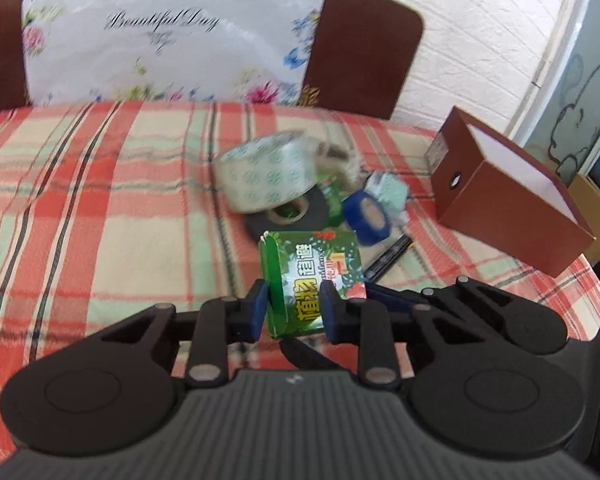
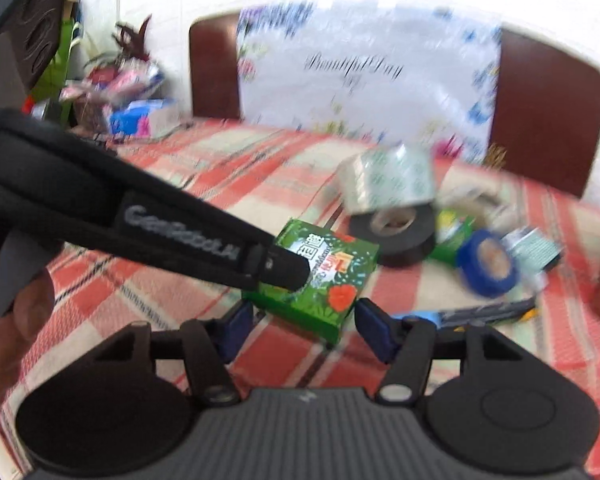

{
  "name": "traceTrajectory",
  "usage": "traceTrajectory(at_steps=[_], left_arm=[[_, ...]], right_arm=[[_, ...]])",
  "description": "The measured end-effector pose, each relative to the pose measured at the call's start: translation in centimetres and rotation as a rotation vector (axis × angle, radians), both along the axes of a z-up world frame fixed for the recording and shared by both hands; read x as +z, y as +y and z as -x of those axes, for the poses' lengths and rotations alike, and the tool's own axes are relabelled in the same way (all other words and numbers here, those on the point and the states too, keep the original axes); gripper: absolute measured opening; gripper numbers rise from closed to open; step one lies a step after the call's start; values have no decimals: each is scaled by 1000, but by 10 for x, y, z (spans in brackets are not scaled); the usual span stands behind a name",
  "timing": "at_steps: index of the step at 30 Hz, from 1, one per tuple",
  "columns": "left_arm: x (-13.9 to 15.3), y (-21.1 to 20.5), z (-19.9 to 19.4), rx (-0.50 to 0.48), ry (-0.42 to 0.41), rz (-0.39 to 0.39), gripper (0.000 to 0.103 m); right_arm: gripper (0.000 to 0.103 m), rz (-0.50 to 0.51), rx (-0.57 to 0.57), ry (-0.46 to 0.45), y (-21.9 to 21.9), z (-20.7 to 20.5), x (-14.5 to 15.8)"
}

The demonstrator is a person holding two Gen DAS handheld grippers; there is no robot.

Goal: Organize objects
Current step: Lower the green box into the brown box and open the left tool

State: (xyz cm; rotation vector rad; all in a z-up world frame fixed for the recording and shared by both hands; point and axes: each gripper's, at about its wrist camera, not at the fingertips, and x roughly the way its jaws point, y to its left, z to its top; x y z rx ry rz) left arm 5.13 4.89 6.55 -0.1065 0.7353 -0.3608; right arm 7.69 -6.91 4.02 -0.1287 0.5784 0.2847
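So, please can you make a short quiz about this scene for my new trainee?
1. True or false: the left gripper is shut on the green box.
2. Which roll lies flat under the clear patterned tape roll? A) black tape roll B) blue tape roll
3. What stands open at the right of the plaid cloth?

Key: 1 true; 2 A; 3 the brown box.
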Motion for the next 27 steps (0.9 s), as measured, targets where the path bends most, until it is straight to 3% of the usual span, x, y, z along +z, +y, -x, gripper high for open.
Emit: traceTrajectory(at_steps=[5,11,15,16,18,19,20,23,27], left_arm=[[33,-49,-7,-81,-71,-10,30],[59,-142,-27,-229,-114,-17,31],[65,-214,-42,-321,-141,-34,31],[66,-230,-48,-330,-146,-29,32],[66,-259,-60,-320,-167,-40,46],[66,-273,-65,-302,-184,-73,54],[64,-280,-69,-279,-195,-102,54],[64,-272,-72,-259,-172,-90,54],[66,-226,-58,-178,-198,-83,56]], right_arm=[[58,9,-127,-138,-34,13,22],[57,64,-338,-318,-104,26,48],[57,72,-483,-366,-163,27,58],[57,78,-515,-373,-176,25,59],[60,83,-571,-379,-203,17,61],[70,91,-591,-363,-216,10,59],[80,107,-612,-335,-226,2,55],[78,52,-670,-271,-254,-5,43],[78,-59,-698,-294,-265,9,37]])
